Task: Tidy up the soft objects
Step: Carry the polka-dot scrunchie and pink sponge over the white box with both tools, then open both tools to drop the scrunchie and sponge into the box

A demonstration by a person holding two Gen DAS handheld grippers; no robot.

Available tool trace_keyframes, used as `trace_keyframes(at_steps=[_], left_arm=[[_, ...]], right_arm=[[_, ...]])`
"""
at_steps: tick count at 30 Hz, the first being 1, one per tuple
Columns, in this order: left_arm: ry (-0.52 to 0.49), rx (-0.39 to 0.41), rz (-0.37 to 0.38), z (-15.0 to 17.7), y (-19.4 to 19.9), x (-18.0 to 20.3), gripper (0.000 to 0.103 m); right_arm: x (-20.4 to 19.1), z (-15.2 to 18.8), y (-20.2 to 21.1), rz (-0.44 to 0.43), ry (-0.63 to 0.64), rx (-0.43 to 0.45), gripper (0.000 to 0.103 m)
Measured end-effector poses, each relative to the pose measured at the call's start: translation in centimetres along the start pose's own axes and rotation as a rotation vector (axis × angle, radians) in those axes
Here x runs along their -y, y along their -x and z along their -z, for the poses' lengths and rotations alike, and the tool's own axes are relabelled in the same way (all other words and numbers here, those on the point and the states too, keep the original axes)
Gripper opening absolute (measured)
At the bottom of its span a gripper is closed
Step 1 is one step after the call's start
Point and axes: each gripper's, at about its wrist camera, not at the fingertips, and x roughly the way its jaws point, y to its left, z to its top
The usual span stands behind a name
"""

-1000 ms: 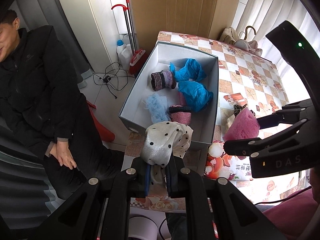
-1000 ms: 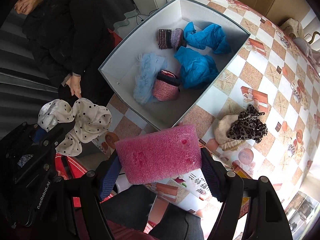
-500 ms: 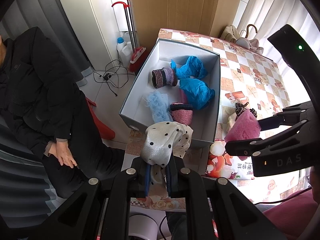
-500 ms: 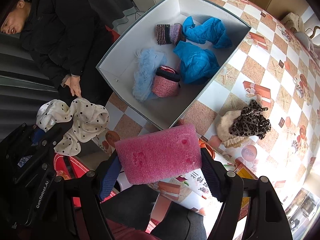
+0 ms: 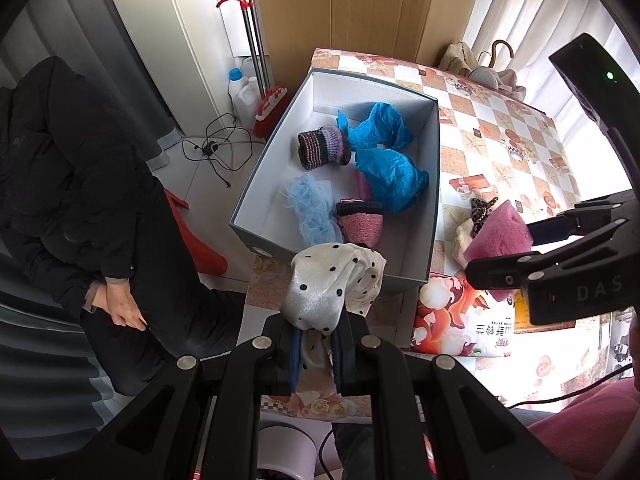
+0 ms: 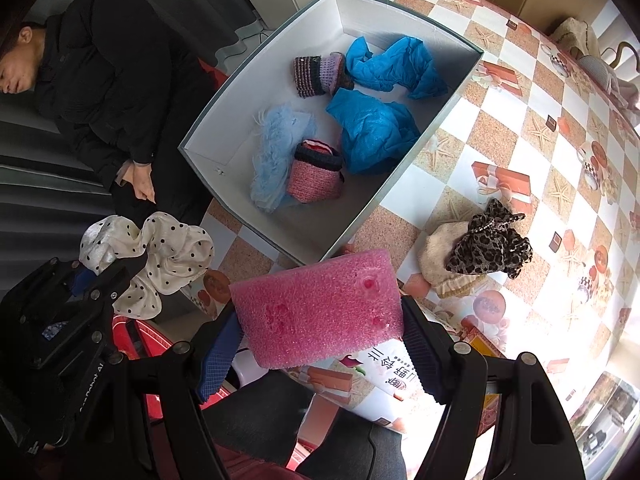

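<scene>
My left gripper [image 5: 316,344] is shut on a white polka-dot scrunchie [image 5: 332,280], held above the near edge of the table; it also shows in the right wrist view [image 6: 156,256]. My right gripper [image 6: 320,336] is shut on a pink foam sponge [image 6: 320,312], held above the table's near edge; the sponge also shows in the left wrist view [image 5: 500,232]. The grey box [image 6: 396,184] holds blue cloths [image 6: 372,132], knitted pieces [image 6: 316,176] and a light blue fluffy item [image 6: 276,152]. A leopard scrunchie [image 6: 488,244] lies on a beige item [image 6: 440,260] on the table.
The checkered table [image 6: 520,140] carries bags at its far end [image 5: 480,64]. A person in black [image 5: 80,184] sits left of the table. A broom [image 5: 260,80], bottles and cables are on the floor. A printed bag [image 5: 460,320] hangs at the near edge.
Both grippers have drawn back slightly from the box, still holding their items. The person on the left has shifted.
</scene>
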Motion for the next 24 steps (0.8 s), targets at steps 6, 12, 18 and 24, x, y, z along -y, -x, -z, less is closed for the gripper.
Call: trace_keyframes(at_steps=[6, 12, 18, 24], left_arm=[[0.004, -0.007, -0.006, -1.1, -0.7, -0.6, 0.014], [0.032, -0.002, 0.002, -3.5, -1.7, -1.8, 0.016], [0.043, -0.027, 0.017, -6.0, -3.8, -2.0, 0.016], [0.05, -0.052, 0.019, -8.4, -6.0, -1.6, 0.016]], right_arm=[[1.0, -0.8, 0.5, 0.0, -0.023, 0.026, 0.076], [1.8, -3.1, 1.4, 0.009, -0.038, 0.074, 0.076], [2.7, -6.1, 1.6, -0.004, -0.072, 0.092, 0.076], [2.5, -9.2, 1.6, -0.013, -0.076, 0.106, 0.076]])
